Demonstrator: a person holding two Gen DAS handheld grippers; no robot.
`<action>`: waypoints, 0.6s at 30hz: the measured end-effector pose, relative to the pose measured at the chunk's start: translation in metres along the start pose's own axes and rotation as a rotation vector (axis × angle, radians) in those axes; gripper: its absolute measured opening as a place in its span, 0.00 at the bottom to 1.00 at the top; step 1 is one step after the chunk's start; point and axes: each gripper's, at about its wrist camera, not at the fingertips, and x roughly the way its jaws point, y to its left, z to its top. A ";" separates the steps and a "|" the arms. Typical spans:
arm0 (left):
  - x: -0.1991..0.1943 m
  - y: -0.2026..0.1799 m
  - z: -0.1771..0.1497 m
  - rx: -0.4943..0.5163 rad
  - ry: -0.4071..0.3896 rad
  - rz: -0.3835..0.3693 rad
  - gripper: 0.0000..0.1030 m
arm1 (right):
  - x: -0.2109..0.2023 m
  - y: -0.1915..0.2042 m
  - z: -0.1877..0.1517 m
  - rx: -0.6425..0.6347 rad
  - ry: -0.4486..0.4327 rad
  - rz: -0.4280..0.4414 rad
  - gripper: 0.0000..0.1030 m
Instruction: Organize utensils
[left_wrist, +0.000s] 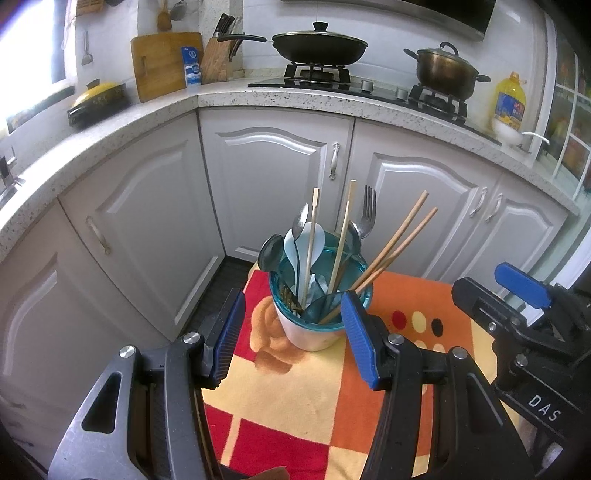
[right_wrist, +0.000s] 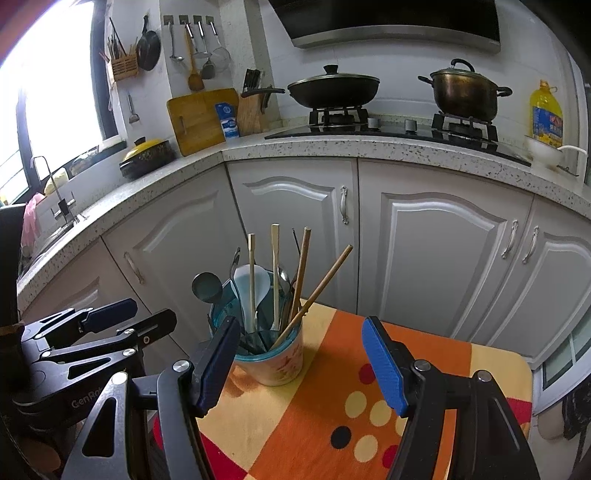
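Utensil holder (left_wrist: 314, 317), top-heavy; rigid chopsticks (left_wrist: 399, 240) at 1 o'clock, graspable mid-shaft. Left gripper (left_wrist: 293, 332), right gripper (right_wrist: 301, 362): wide, empty.

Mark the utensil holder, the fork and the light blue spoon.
utensil holder (left_wrist: 314, 334): left wrist view, on its white outer wall.
fork (left_wrist: 369, 206): left wrist view, just below its tines.
light blue spoon (right_wrist: 248, 282): right wrist view, on its bowl.
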 end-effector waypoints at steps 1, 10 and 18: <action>0.000 0.000 0.000 0.001 0.001 -0.001 0.52 | 0.000 0.001 0.000 -0.003 0.002 -0.003 0.64; -0.001 0.001 -0.001 -0.001 -0.002 0.003 0.52 | 0.000 0.002 0.001 -0.007 0.005 0.003 0.64; -0.003 0.000 -0.001 0.001 0.000 0.006 0.52 | 0.001 0.005 0.002 -0.022 0.007 0.005 0.65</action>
